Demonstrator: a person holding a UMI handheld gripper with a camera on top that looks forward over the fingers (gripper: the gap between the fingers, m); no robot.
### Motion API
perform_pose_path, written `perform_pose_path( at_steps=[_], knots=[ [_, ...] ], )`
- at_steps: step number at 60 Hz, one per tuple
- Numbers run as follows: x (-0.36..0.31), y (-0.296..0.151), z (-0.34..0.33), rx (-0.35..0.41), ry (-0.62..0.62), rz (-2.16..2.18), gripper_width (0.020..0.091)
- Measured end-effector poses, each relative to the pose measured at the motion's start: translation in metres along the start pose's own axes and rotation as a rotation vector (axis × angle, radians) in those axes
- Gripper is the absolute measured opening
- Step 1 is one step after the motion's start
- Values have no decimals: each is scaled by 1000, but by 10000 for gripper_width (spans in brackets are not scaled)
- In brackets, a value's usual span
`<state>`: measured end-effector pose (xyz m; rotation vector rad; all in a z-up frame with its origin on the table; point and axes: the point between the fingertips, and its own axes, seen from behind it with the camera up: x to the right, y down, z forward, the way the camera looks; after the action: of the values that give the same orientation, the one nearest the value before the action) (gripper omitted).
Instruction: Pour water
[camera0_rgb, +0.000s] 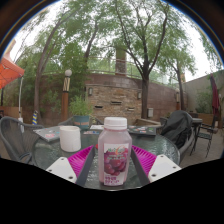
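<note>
At lower centre we see our gripper (113, 161) open wide, a pink-labelled bottle (114, 152) standing between its fingers; a white cup (70, 138) sits left on the glass table (50, 156).

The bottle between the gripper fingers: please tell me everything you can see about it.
The bottle stands upright on the round glass table, between the gripper's fingers, whose pink pads flank it; whether they touch it is unclear. It looks plastic, with a pale pink screw cap, a clear neck, and a purple-magenta label around its body. Its lower part is hidden.
</note>
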<state>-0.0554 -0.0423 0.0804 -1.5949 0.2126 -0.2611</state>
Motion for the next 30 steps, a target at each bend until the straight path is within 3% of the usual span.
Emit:
perform_pose_path(
  at_steps=[3,10,17,21,30],
  knots=[
    [5,5,10,-14,15,-21,529],
    [1,5,1,45,43,9,507],
    [1,7,1,13,30,3,431],
    [-2,2,2,0,9,-76,429],
    [0,-46,26,61,25,-381,429]
  ],
)
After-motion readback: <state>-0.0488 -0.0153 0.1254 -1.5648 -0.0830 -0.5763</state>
